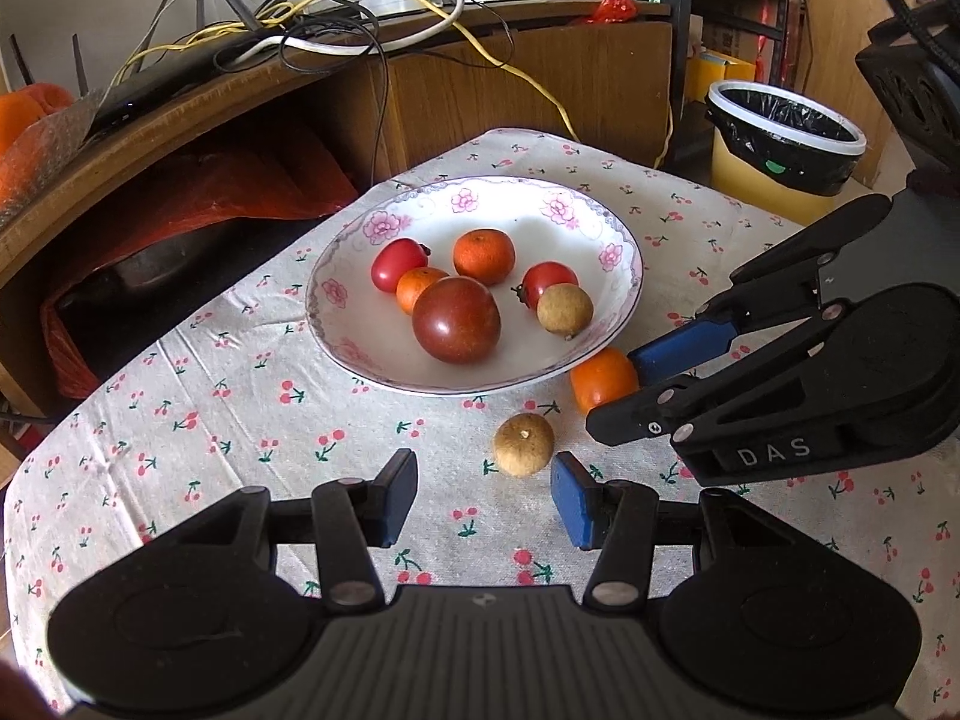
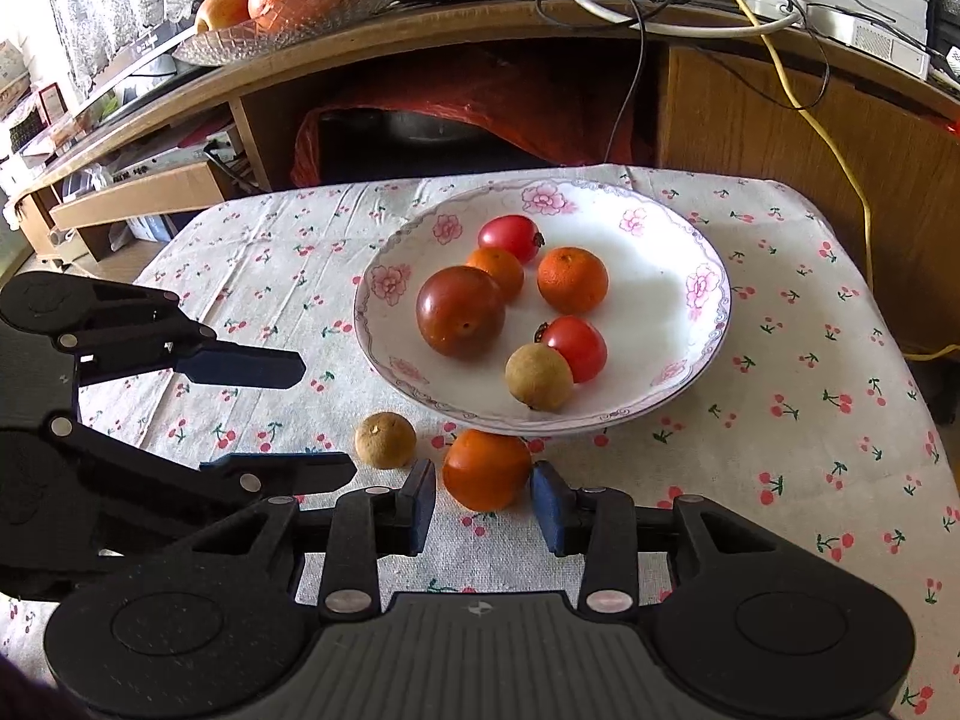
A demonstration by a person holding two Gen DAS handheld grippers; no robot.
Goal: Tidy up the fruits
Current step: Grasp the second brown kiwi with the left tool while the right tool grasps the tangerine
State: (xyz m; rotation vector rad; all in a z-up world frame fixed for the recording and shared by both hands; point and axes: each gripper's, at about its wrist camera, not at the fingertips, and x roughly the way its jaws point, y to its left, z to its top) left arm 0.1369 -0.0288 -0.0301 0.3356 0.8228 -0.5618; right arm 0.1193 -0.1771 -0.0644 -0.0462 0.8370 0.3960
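Fruits lie in the flowered plate [image 1: 336, 294] on the tabletop [image 1: 240, 420]: a big dark tomato [image 1: 456, 319], two small oranges, two red tomatoes and a longan [image 1: 564, 311]. In the left wrist view, the left hand-held gripper [image 1: 485, 489] is spread wide, low over the cloth, and a loose longan [image 1: 523, 443] sits just ahead between its pads. The right hand-held gripper [image 1: 630, 387] reaches in from the right around an orange fruit [image 1: 600, 379] beside the plate rim.

In the right wrist view, the right hand-held gripper [image 2: 483, 507] stands with its pads on both sides of the orange fruit [image 2: 486, 469]; I cannot tell if they press it. The loose longan [image 2: 384, 439] is just left of it, near the spread left hand-held gripper [image 2: 327, 420].
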